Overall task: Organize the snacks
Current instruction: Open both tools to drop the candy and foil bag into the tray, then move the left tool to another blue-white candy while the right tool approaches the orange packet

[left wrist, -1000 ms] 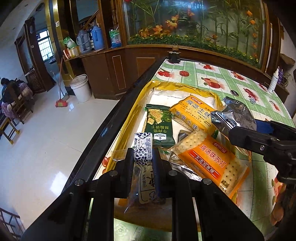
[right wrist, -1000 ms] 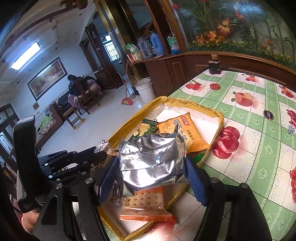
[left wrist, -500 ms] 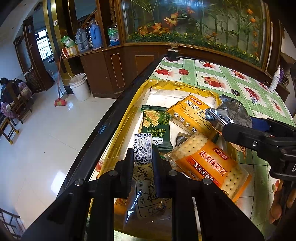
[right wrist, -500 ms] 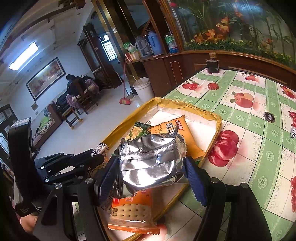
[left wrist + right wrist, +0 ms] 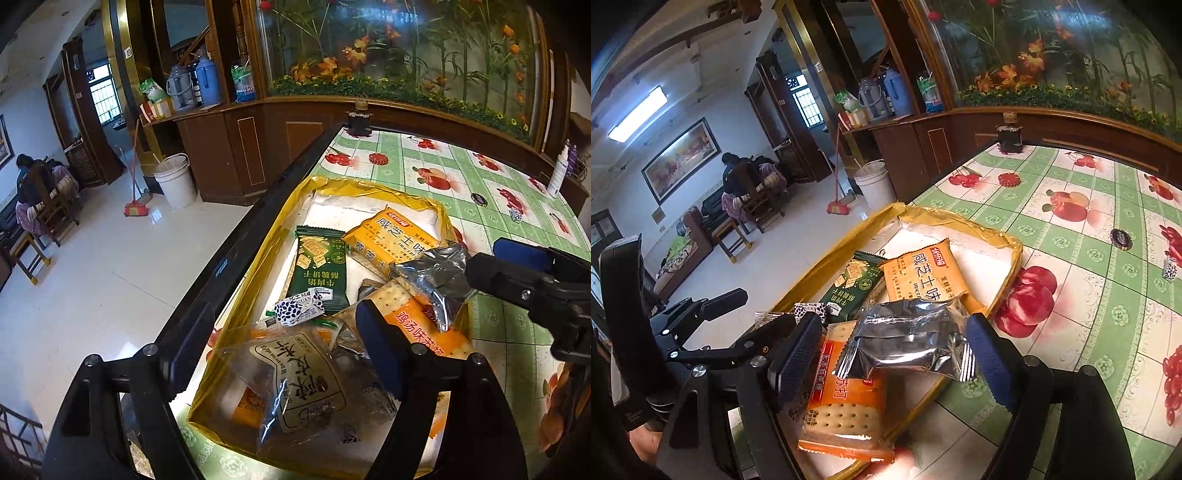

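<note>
Now both grippers are opening above the tray [image 5: 373,190]. The left gripper [image 5: 284,350] is spread wide with nothing pinched; the small pack [image 5: 299,312] lies in the tray between its fingers. The right gripper [image 5: 897,350] is also spreading, and the silver pack [image 5: 908,339] sits between its pads, on the orange crackers [image 5: 846,406] at the tray's near edge. I think the risk is there: the silver pack can slide off the crackers and fall over the rim onto the table [image 5: 1108,258], because the foil looks smooth.

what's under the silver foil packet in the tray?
The silver foil packet lies on the orange soda-cracker pack, hiding its upper part. Whether anything else sits beneath is hidden. The yellow tray holds both.
</note>
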Tool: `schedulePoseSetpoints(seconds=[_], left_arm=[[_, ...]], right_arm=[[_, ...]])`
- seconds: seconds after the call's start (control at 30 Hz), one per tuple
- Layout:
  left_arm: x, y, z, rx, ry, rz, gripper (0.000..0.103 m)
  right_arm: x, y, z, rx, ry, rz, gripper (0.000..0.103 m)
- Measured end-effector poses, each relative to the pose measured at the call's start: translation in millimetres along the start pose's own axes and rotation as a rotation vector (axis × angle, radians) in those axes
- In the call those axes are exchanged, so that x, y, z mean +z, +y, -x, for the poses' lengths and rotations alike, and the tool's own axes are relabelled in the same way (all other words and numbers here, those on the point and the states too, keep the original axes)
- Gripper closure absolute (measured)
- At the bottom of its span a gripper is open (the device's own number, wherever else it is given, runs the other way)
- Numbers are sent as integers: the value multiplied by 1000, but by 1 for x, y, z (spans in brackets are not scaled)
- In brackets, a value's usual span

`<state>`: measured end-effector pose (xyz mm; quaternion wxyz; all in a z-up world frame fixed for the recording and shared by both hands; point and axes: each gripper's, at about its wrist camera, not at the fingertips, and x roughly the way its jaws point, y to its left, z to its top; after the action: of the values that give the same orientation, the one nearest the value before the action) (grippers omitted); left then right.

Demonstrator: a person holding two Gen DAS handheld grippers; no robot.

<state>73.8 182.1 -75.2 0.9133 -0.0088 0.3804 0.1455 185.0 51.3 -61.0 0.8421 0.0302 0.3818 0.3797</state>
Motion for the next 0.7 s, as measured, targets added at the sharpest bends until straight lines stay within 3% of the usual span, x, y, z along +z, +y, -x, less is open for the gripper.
schedulePoseSetpoints(seconds=[0.7], left_arm=[[13, -53, 62, -50, -122, -62, 24]], right_arm=[[-43, -70, 116, -150, -115, -126, 19]])
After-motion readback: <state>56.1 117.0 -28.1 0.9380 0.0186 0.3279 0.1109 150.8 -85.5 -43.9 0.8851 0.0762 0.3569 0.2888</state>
